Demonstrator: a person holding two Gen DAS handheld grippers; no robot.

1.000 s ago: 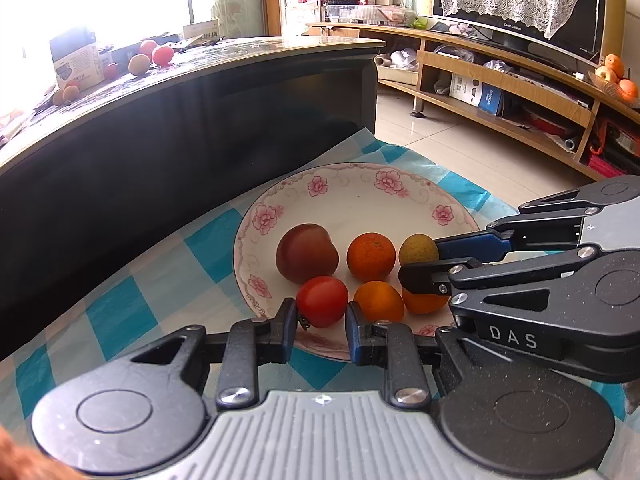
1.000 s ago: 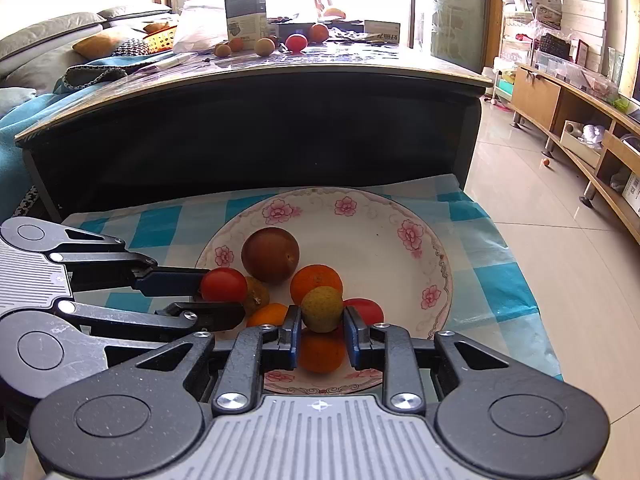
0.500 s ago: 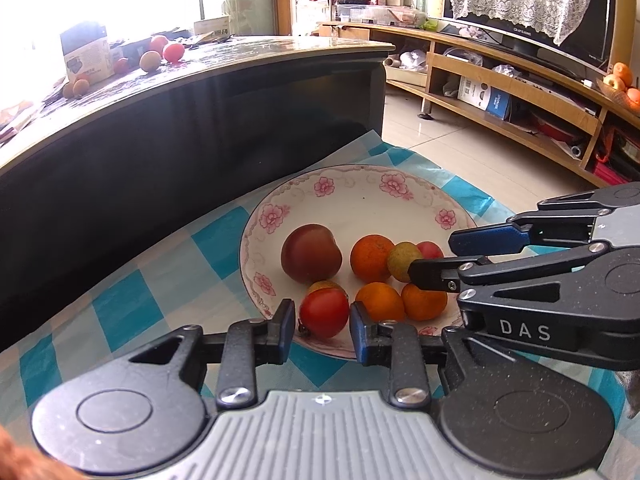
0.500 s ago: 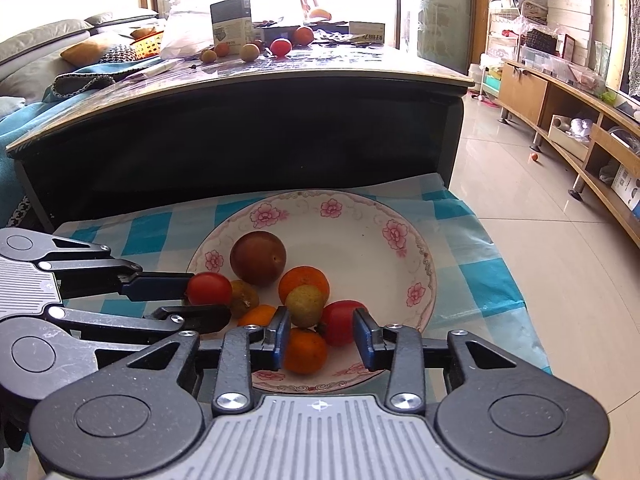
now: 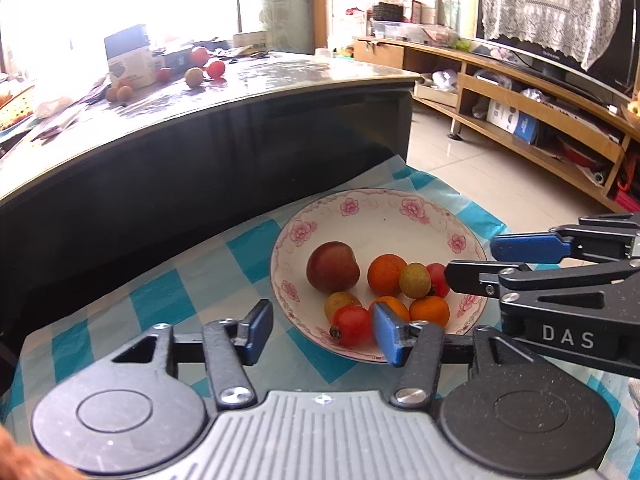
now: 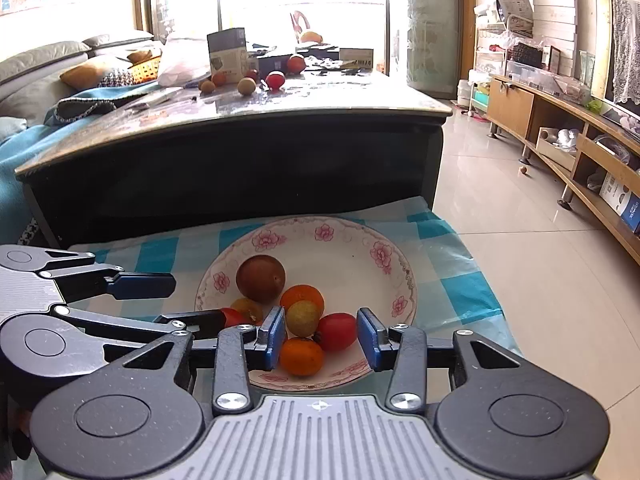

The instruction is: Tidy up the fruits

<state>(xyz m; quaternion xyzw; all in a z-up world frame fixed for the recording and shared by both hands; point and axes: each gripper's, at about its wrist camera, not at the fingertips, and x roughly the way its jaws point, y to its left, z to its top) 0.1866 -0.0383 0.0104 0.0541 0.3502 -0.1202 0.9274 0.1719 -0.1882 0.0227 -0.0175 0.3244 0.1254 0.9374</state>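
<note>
A white plate with pink flowers [image 5: 372, 216] [image 6: 340, 240] sits on a blue checked cloth and holds several fruits: a dark red plum [image 5: 332, 267] [image 6: 260, 279], oranges [image 5: 386, 275] [image 6: 301, 356], a yellow-green fruit [image 5: 415, 280] [image 6: 303, 318] and red tomatoes [image 5: 351, 325] [image 6: 337, 331]. My left gripper [image 5: 322, 332] is open and empty at the plate's near left rim. My right gripper [image 6: 322, 336] is open and empty over the plate's near edge; it shows at the right in the left wrist view [image 5: 476, 262].
A dark coffee table [image 5: 200, 128] [image 6: 248, 136] stands right behind the cloth, with more fruits [image 5: 194, 77] [image 6: 276, 79] and a box [image 6: 227, 54] on top. A wooden TV shelf [image 5: 540, 120] runs along the right, across a tiled floor [image 6: 520, 248].
Both grippers opened and drew back. The left let go of the red tomato and the right let go of the yellow-green fruit; both now lie on the plate.
</note>
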